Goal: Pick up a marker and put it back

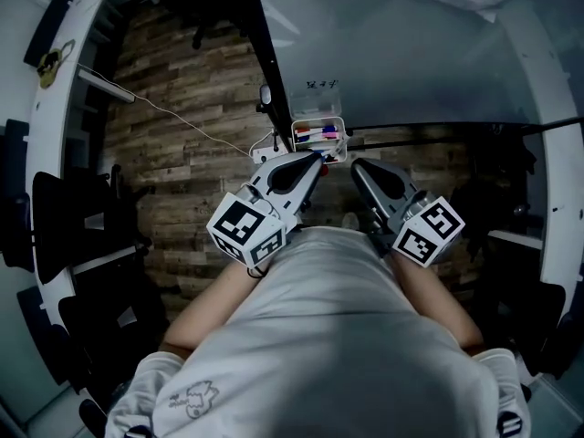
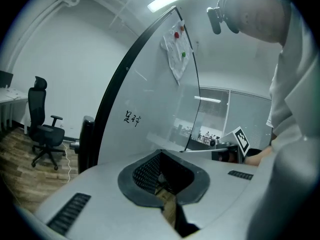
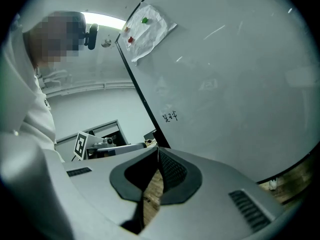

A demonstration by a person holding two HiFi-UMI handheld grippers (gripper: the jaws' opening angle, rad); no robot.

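A small white tray (image 1: 334, 156) hangs on the whiteboard's lower edge and holds several markers (image 1: 315, 134) with red, blue and purple parts. My left gripper (image 1: 316, 160) points at the tray from just below it, its jaws shut and empty. To its right my right gripper (image 1: 357, 165) is level with it, also shut on nothing. In the left gripper view the left gripper (image 2: 160, 153) has its tips meeting, with only floor showing behind them. The right gripper view shows the right gripper (image 3: 158, 151) the same. No marker appears in either gripper view.
The whiteboard (image 1: 401, 53) carries small handwriting (image 2: 133, 118) and a paper pinned with magnets (image 3: 146, 30). Its black stand post (image 1: 265, 80) rises left of the tray. Black office chairs (image 1: 64, 217) stand on the wood floor at left; another chair (image 2: 44, 129) is by the wall.
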